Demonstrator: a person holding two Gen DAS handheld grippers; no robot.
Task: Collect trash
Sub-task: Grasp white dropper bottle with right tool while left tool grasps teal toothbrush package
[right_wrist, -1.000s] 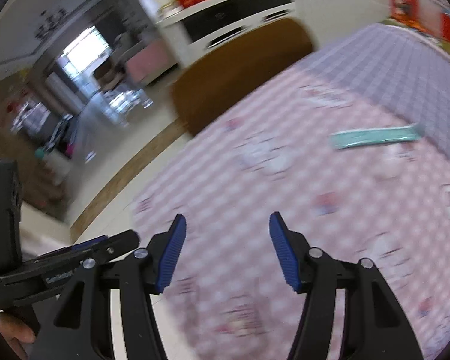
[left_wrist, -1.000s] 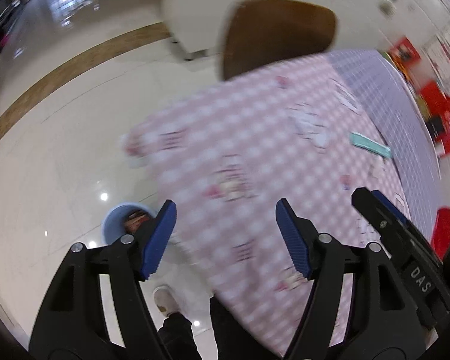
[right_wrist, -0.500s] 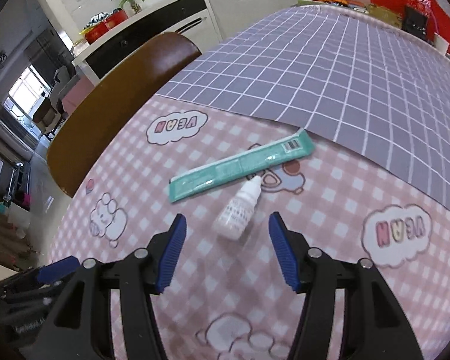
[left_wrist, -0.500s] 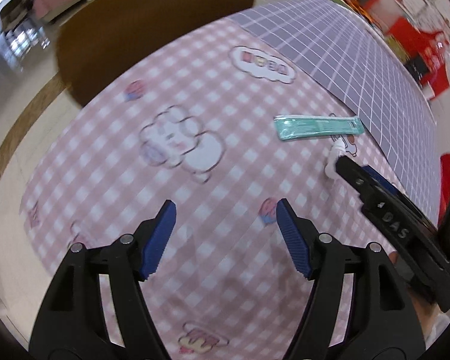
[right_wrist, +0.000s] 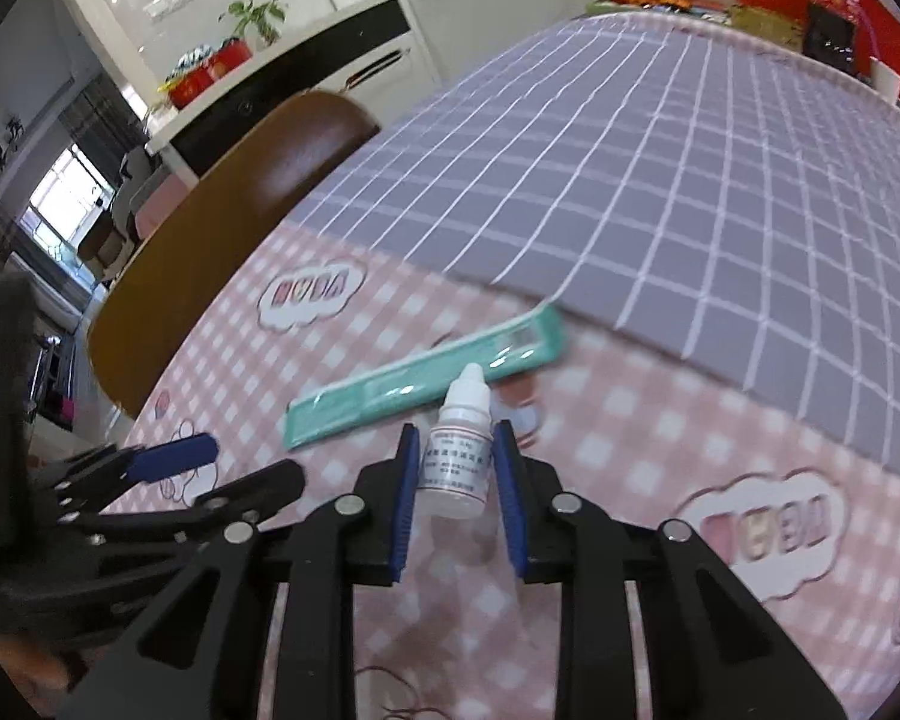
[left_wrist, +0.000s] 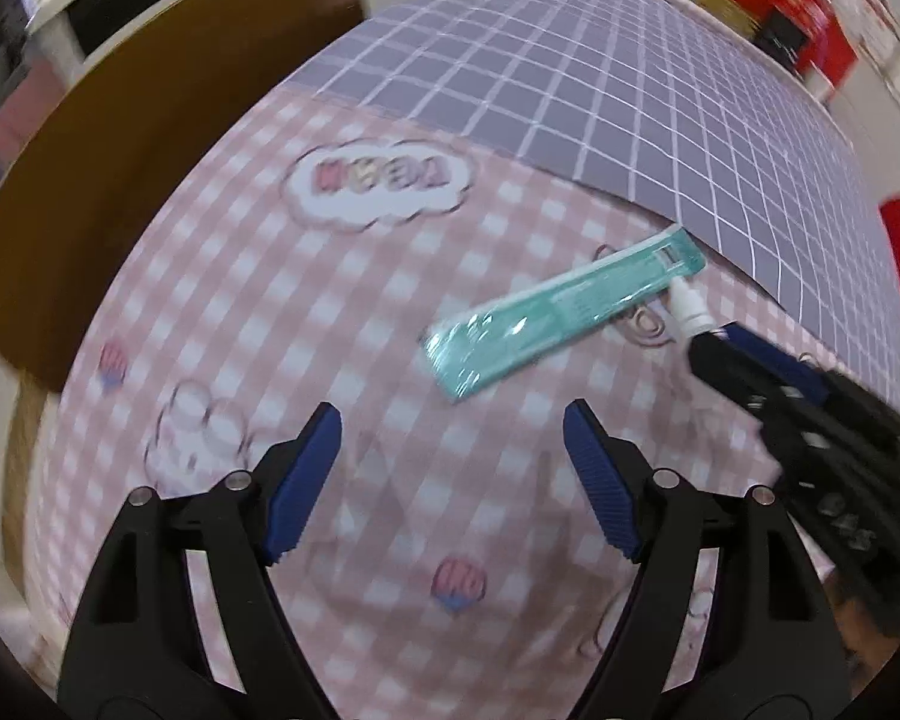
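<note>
Lying between the blue pads of the right gripper (right_wrist: pixel 456 480) is a small white dropper bottle (right_wrist: pixel 457 462), its capped tip pointing away from the camera. The jaws sit close on both sides of the bottle, grasping it or very nearly so; whether the pads press it I cannot tell. Just beyond the bottle's tip, a flat teal packet (right_wrist: pixel 423 372) lies on the pink checked cloth (right_wrist: pixel 660 420), its far end near the edge of the purple grid cloth (right_wrist: pixel 660 168). The left gripper (left_wrist: pixel 450 474) hovers nearer the surface's left edge with jaws spread wide, holding nothing, the teal packet ahead of them. A brown chair back (right_wrist: pixel 222 228) stands past that edge.
</note>
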